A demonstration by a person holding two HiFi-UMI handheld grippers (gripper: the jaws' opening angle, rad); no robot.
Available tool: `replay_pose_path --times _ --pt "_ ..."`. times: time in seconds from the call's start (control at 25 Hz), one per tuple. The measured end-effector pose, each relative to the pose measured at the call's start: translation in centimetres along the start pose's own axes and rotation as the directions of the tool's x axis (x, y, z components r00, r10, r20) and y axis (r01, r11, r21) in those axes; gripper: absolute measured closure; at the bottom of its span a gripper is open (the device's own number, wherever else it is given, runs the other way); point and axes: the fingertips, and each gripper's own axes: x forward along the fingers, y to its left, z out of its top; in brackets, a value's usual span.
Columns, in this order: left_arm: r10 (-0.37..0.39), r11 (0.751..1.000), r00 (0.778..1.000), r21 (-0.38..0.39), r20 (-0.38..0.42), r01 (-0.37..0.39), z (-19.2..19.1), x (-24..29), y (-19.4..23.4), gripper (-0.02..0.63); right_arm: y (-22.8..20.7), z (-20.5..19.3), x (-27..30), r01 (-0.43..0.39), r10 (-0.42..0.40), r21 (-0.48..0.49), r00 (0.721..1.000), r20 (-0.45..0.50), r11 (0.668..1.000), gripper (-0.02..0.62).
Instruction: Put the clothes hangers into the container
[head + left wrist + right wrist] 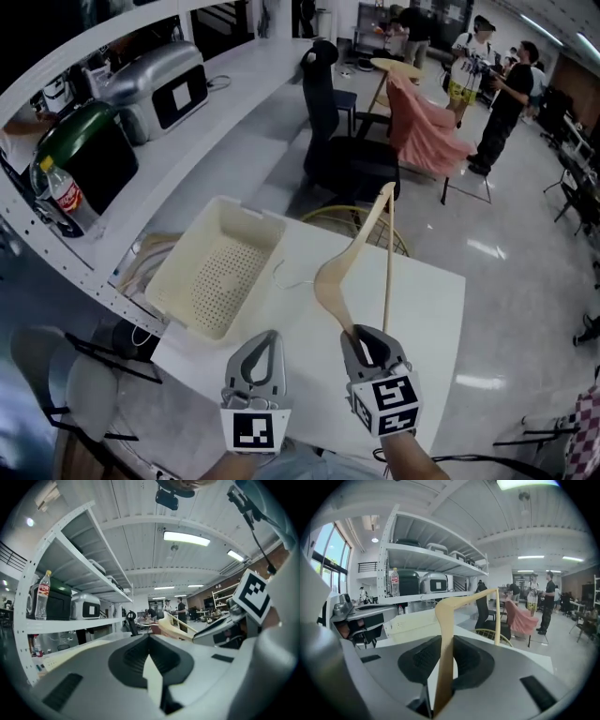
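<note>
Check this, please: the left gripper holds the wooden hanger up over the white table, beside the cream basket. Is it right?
No: the right gripper holds the wooden hanger, jaws shut on its end, as the right gripper view shows. The left gripper is shut and empty. The hanger is up over the white table, beside the cream basket.

No word, number or brand can be read anywhere in these views. The bottle [64, 195] standing on the shelf [202, 150], at about nine o'clock in the head view, wears a red label, but its print is too small and blurred to make out. The silver appliance [159, 84], between ten and eleven o'clock, carries a pale panel with nothing legible on it. The left gripper [268, 336] and right gripper [356, 334], near six o'clock, show only black-and-white square marker patterns, without letters or digits.
</note>
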Motion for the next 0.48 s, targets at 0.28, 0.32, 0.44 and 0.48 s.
replay_pose_path --times 0.28,0.32,0.44,0.48 --pt "0.076 0.995 0.993 0.055 0.085 -0.081 3.1 -4.3 -1.0 0.594 1.3 1.6 -4.1 -0.040 0.043 -0.057 0.997 0.061 0.998 0.509" --pt "0.085 0.994 0.992 0.060 0.088 -0.090 3.3 -5.0 -1.3 0.594 1.5 1.5 -4.6 -0.047 0.051 -0.062 0.997 0.065 0.997 0.509" --pt "0.113 0.989 0.987 0.081 0.114 -0.122 3.7 -6.9 -1.9 0.595 2.1 1.3 -6.1 -0.069 0.075 -0.069 0.994 0.075 0.995 0.509" --pt "0.123 0.988 0.986 0.081 0.112 -0.132 3.8 -7.7 -2.2 0.594 2.3 1.1 -6.5 -0.078 0.083 -0.070 0.994 0.075 0.994 0.509"
